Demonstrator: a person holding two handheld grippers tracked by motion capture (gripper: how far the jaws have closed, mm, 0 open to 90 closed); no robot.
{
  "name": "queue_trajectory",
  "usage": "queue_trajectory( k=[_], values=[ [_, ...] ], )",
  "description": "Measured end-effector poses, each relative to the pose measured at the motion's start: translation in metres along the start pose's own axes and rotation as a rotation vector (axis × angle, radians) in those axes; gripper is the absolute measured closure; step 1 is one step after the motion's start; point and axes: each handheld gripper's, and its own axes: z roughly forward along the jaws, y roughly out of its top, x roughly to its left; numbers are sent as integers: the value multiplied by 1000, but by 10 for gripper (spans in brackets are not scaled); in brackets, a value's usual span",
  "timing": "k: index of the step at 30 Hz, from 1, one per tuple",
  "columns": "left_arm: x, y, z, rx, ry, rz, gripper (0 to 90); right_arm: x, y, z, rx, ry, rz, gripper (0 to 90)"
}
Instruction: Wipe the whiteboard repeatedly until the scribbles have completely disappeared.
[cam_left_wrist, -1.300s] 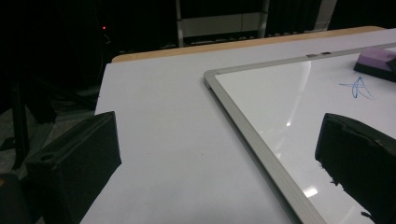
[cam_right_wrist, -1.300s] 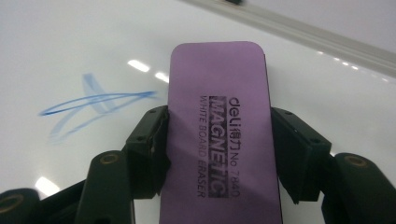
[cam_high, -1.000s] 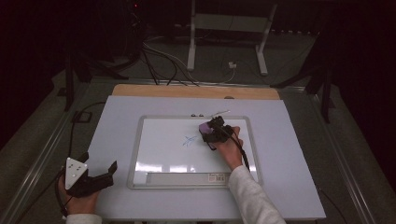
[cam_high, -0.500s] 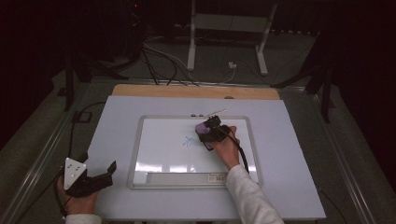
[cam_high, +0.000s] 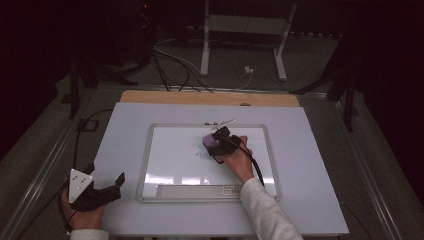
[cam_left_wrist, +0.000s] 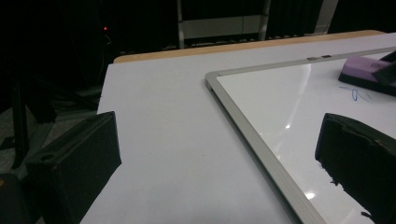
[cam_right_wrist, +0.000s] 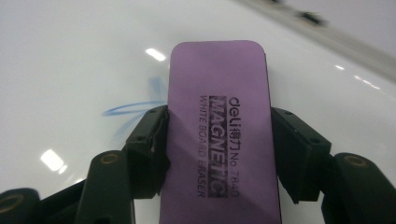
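Little has shifted since the earlier frames: the right gripper (cam_high: 216, 144) has edged only slightly over the whiteboard (cam_high: 170, 165), and the left gripper (cam_high: 100, 192) keeps its place on the bench (cam_high: 310, 150). Right fingers (cam_right_wrist: 149, 135) are clenched on the purple eraser (cam_right_wrist: 219, 121) at its long sides, flat on the board for wiping; faint blue marks (cam_right_wrist: 133, 109) lie just beyond their left side. Board frame (cam_left_wrist: 243, 126) sits probably well ahead. Left fingers (cam_left_wrist: 79, 158) stand released, parked clear.

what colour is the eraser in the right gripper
Purple, with black print on top; the eraser shows best in the right gripper view.
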Motion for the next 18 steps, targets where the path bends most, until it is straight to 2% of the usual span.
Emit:
queue_trajectory(
  k=[1,2,3,4,5,8,10,12,14,15,16,18],
  values=[
    [0,0,0,2,-1,1,9,-4,0,0,-3,-11,30,412],
    [0,0,1,2,-2,1,9,-7,-1,1,-7,-2,56,412],
    [0,0,1,2,-2,1,9,-6,-1,1,-10,-2,66,412],
    [0,0,1,3,-3,1,9,-4,-2,1,-14,-6,59,412],
    [-1,0,2,4,-4,1,8,-2,-2,1,-10,15,53,412],
    [-1,0,1,1,-3,5,9,10,-2,1,-3,62,-6,412],
    [-1,0,0,1,-2,3,9,15,-1,1,-4,68,-37,412],
    [0,0,0,1,-2,3,8,12,-1,1,-4,71,-25,412],
    [0,0,0,-1,-1,1,8,7,0,2,-13,6,3,412],
    [0,0,0,1,-2,3,9,5,1,2,-11,-10,29,412],
    [0,0,1,2,-3,3,9,3,1,3,-11,-6,47,412],
    [-1,0,1,3,-4,3,9,7,1,3,-15,-11,29,412]
  ],
)
